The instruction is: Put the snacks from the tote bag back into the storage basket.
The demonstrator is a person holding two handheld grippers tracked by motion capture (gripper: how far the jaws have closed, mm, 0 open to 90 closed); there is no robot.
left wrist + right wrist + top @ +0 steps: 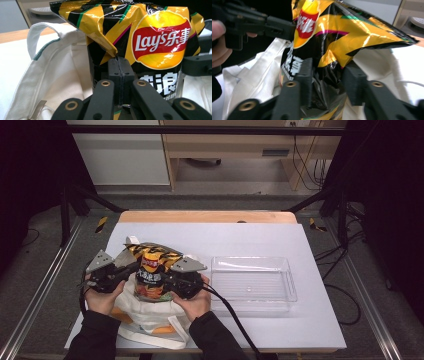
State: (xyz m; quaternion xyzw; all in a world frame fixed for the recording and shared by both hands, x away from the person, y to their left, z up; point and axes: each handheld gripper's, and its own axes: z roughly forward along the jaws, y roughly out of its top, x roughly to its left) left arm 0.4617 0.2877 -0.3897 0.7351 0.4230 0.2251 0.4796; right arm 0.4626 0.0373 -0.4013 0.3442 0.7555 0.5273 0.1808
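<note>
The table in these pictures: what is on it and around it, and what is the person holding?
Chip bag: one, yellow and black with a red logo, upright in the mouth of the cloth bag.
Cloth bag: one, white with orange patches, at the table's near left.
Plastic tray: one, clear, right of the bags.
Table: one, white top with a wooden far edge.
Desk: one, light wood, on the floor beyond the table.
Left tool: one, black, jaws shut on the chip bag's side edge.
Right tool: one, black, jaws either side of crumpled chip bag foil.
Hands: two, in dark sleeves, holding the tools.
</note>
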